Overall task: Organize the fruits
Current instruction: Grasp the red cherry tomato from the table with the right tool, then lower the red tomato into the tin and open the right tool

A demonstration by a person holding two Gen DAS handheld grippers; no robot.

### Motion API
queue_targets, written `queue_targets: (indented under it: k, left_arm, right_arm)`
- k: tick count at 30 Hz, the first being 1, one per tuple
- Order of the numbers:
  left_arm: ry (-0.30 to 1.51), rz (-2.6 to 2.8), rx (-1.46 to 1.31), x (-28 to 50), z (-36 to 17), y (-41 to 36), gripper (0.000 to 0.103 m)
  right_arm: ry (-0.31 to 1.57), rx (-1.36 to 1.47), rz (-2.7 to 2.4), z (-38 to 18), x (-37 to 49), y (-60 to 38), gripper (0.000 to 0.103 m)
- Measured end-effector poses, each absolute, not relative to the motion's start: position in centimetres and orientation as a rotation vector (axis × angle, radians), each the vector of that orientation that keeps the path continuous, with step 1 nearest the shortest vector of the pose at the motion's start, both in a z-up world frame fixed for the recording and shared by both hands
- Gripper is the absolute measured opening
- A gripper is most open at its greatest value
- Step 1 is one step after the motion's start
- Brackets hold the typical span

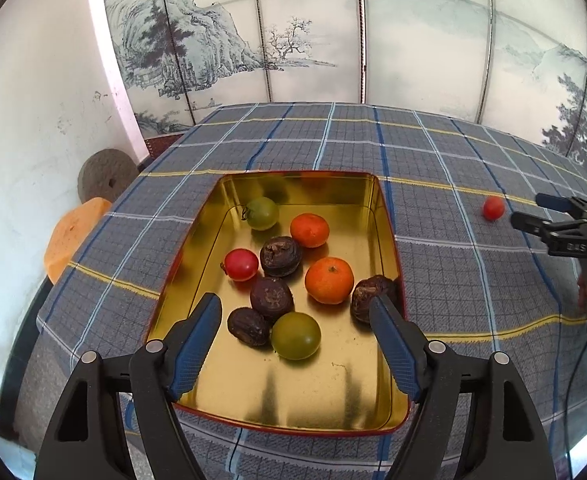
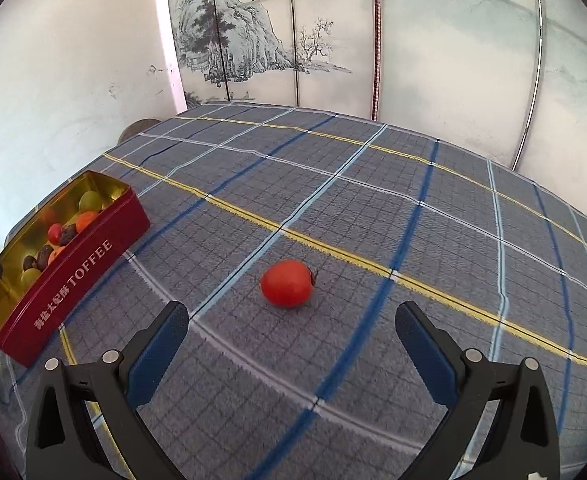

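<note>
Left gripper (image 1: 295, 308): fingers spread wide, nothing between them, poised over the toffee tin (image 1: 389, 216).
Tin contents: two oranges, two green fruits, one red fruit, four dark wrinkled fruits, lying ahead of and between the fingertips.
Right gripper (image 2: 291, 320): fingers wide apart, empty.
Red tomato (image 2: 286, 283): alone on plaid cloth (image 2: 373, 208), just ahead of the right fingertips, centred; tin well off to their left.

White plaster wall (image 1: 33, 120), ink-landscape folding screen (image 1: 293, 32), grey plaid tablecloth (image 2: 333, 200), daylight
</note>
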State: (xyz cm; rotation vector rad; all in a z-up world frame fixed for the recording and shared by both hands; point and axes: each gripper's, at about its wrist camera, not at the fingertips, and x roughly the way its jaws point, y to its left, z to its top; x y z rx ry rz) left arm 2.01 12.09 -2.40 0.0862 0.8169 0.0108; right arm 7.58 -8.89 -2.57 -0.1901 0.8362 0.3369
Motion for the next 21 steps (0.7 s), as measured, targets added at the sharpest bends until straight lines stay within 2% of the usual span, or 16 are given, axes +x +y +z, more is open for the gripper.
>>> queue_targets:
  k: [4,8,9,10,11,12,13,21]
  left_arm:
    - [0.817,-0.003,0.095,2.4,-2.4,11.7,0.077]
    - [0.825,-0.015,0.095,2.8,-2.6,11.4,0.077]
    - [0.826,-0.017,0.096,3.0,-2.7,11.4,0.077]
    - [0.827,-0.017,0.097,3.1,-2.8,11.3,0.077]
    - [0.829,-0.017,0.098,3.2,-2.8,11.3,0.077]
    - [0.832,-0.016,0.098,3.2,-2.9,11.3,0.077]
    - [0.833,-0.013,0.098,3.3,-2.9,11.4,0.077]
    - [0.826,0.008,0.056,2.3,-2.0,12.3,0.077]
  right_arm:
    - [0.852,-0.187,0.339,-3.2,9.6,-8.6,0.102]
    - [0.878,-0.211,0.344,-3.9,10.9,-7.8,0.084]
    - [0.893,-0.217,0.348,-4.3,11.2,-7.5,0.082]
    - [0.907,-0.221,0.347,-4.7,11.5,-7.4,0.076]
    - [0.923,-0.225,0.345,-5.1,11.7,-7.3,0.061]
    - [0.945,-0.223,0.348,-5.5,12.0,-7.2,0.051]
    - [0.95,-0.228,0.347,-5.6,12.0,-7.1,0.034]
    - [0.896,-0.145,0.425,-2.6,7.9,-5.7,0.032]
